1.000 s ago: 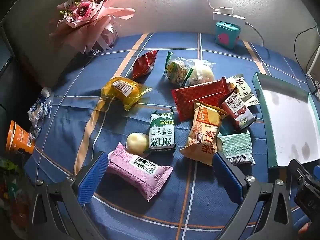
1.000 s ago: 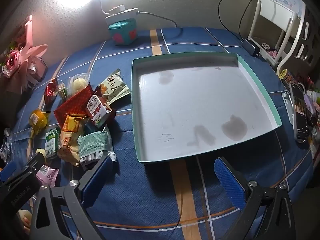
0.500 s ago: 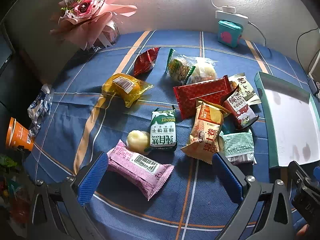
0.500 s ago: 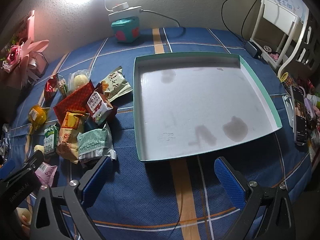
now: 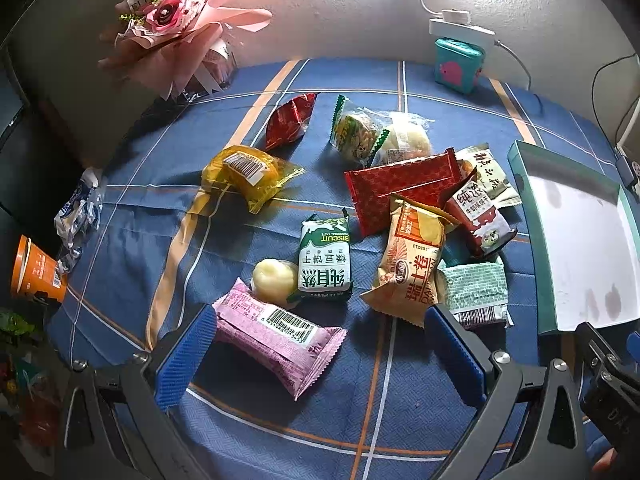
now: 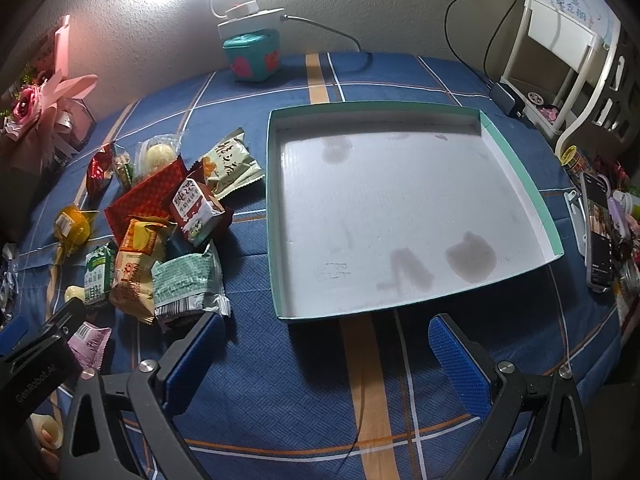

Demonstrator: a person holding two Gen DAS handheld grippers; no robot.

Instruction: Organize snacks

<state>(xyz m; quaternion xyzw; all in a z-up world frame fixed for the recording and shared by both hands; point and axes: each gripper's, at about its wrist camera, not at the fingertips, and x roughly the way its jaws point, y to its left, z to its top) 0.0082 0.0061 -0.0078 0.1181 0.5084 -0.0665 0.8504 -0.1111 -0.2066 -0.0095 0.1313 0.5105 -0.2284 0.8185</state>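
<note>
Several wrapped snacks lie on the blue cloth. A pink pack [image 5: 280, 336] lies nearest, between the fingers of my open left gripper [image 5: 320, 356]. Beyond it are a pale round jelly [image 5: 274, 282], a green biscuit pack [image 5: 326, 260], an orange pack [image 5: 412, 268], a pale green pack [image 5: 474, 294], a red flat pack [image 5: 400, 188] and a yellow pack [image 5: 250, 172]. The white tray with a teal rim [image 6: 400, 216] sits to the right with nothing in it; it also shows in the left wrist view [image 5: 528, 208]. My right gripper [image 6: 324, 356] is open and empty in front of the tray's near edge.
A pink flower bouquet [image 5: 180, 36] stands at the back left. A teal box [image 5: 460, 64] and a white power strip [image 6: 250, 22] sit by the wall. An orange cup [image 5: 34, 272] lies at the left edge. A phone [image 6: 598, 232] lies right of the tray.
My left gripper has moved forward a little toward the pink pack, which now lies between its fingers. My right gripper has shifted slightly left; both stay open.
</note>
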